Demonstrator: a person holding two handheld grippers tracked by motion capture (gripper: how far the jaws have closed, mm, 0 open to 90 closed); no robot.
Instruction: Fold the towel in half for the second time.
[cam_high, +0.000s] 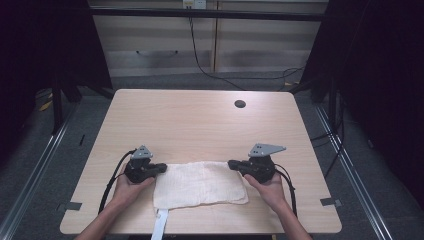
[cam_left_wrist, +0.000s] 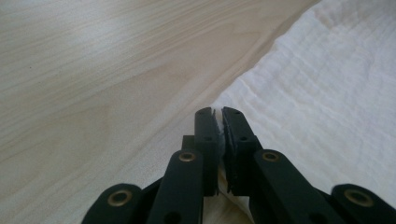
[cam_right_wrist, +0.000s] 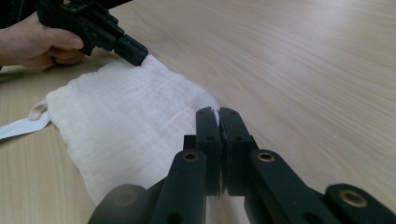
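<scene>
On the desk (cam_high: 200, 120) | my left gripper (cam_high: 161, 168) pinches cloth (cam_high: 197, 185) corner | my right gripper (cam_high: 232, 163) pinches opposite corner

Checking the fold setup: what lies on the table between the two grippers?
The white cloth spans the stretch between the left gripper and the right gripper, each shut on a far corner, as the high view shows.

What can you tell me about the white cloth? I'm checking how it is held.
The white cloth is a crinkled, gauze-like rectangle lying mostly flat near the wooden table's front edge. A white strap trails from its near left corner past the edge. The left gripper and right gripper each pinch a far corner, jaws shut.
</scene>
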